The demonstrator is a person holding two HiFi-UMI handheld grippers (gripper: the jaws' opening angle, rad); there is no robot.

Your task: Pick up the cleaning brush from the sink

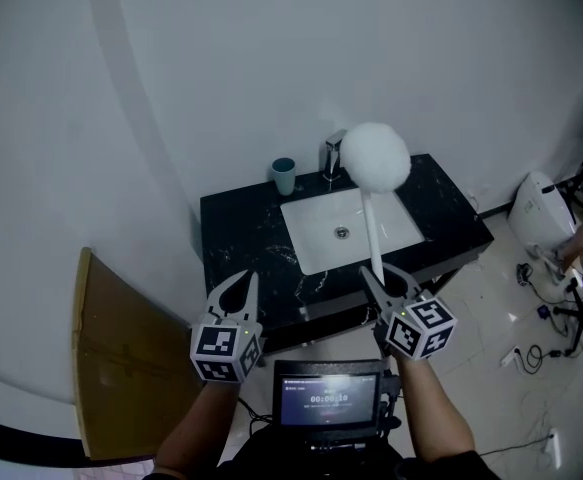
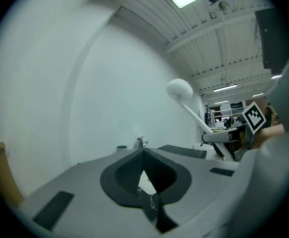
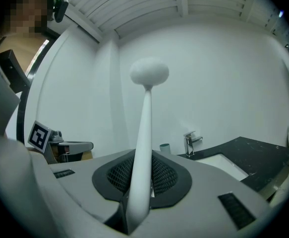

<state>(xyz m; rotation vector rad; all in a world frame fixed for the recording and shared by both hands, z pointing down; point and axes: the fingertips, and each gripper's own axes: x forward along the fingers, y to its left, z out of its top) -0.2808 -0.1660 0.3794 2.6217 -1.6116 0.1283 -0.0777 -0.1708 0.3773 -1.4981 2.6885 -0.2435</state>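
Note:
The cleaning brush has a long white handle (image 1: pixel 371 233) and a round fluffy white head (image 1: pixel 376 155). My right gripper (image 1: pixel 389 286) is shut on the low end of the handle and holds the brush upright in the air, in front of the white sink (image 1: pixel 316 253). In the right gripper view the handle (image 3: pixel 143 133) rises from between the jaws to the head (image 3: pixel 149 72). My left gripper (image 1: pixel 239 286) hangs level beside it on the left, shut with nothing in it (image 2: pixel 143 152). The left gripper view has the brush head (image 2: pixel 179 89) at upper right.
The sink is set in a black marble counter (image 1: pixel 241 228) with a chrome faucet (image 1: pixel 333 155) and a teal cup (image 1: pixel 284 175) at the back. A wooden board (image 1: pixel 121 358) leans at the left. A white appliance (image 1: pixel 543 213) and cables lie at the right.

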